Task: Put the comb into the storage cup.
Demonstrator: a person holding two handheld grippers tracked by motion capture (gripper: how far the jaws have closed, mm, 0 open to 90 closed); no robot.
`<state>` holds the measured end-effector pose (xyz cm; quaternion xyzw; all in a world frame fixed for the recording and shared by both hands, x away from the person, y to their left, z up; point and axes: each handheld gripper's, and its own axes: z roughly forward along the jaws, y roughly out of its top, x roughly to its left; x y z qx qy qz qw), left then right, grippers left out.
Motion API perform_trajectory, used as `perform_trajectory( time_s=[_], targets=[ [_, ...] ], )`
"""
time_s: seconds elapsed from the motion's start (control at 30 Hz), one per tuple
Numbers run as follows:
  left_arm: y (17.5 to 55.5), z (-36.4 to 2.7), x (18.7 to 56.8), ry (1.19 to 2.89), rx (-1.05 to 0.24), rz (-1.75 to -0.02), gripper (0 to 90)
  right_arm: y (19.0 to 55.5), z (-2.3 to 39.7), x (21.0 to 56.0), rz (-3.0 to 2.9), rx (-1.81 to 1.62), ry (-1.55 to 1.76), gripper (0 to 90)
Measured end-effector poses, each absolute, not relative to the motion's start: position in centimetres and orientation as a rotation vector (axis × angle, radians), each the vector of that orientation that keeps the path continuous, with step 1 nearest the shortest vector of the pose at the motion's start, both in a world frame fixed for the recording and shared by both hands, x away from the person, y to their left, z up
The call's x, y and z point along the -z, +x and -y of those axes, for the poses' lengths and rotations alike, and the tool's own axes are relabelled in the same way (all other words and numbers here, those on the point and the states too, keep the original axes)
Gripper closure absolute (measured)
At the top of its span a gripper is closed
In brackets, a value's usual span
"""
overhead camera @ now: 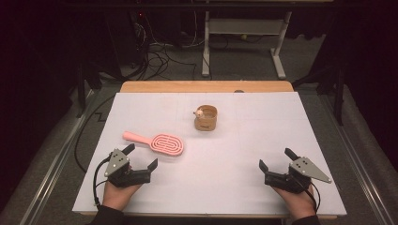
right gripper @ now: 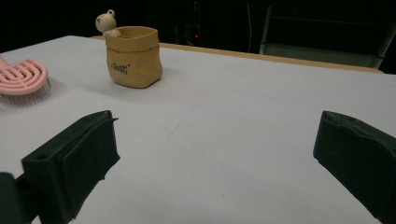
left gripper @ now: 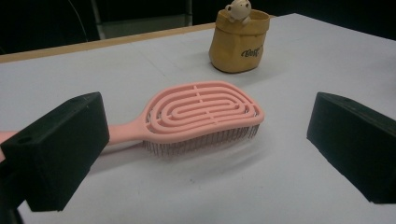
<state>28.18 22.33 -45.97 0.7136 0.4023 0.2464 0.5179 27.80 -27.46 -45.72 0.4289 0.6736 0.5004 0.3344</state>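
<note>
High view: pink hairbrush [overhead camera: 157,142] lies just beyond the left hand-held gripper [overhead camera: 141,156], jaws apart.

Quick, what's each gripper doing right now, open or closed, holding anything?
Left gripper: open, holding nothing, jaws spread just short of the pink hairbrush.
Right gripper: open, holding nothing, over bare table.

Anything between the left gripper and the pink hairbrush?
Nothing visible. The left gripper is open, with only bare white tabletop between its jaws and the pink hairbrush, which lies bristles down just ahead. The tan pot with the bear figure stands farther back, behind the brush.
</note>
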Motion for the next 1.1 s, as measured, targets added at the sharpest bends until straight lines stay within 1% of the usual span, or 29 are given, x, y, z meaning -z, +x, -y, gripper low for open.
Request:
perform_trajectory(
  time_s=[0.23,0.67,0.83,0.97,1.1],
  targets=[
    [27.5,-22.7,45.7,1.714,-0.594,-0.955,0.0,27.5,27.2,45.4,-1.753,-1.304,1.11,0.2],
    [28.1,-23.4,45.6,1.72,-0.57,-0.981,0.0,27.8,27.4,45.6,-1.754,-1.307,1.132,0.2],
    [27.9,-23.5,45.7,1.721,-0.587,-0.967,0.0,27.6,27.4,45.5,-1.752,-1.307,1.127,0.2],
    [27.9,-23.5,45.7,1.724,-0.563,-0.954,0.0,27.7,27.1,45.6,-1.762,-1.303,1.119,0.2],
    [27.9,-23.6,45.8,1.738,-0.567,-0.958,0.0,27.8,27.2,45.7,-1.769,-1.297,1.124,0.2]
  ],
)
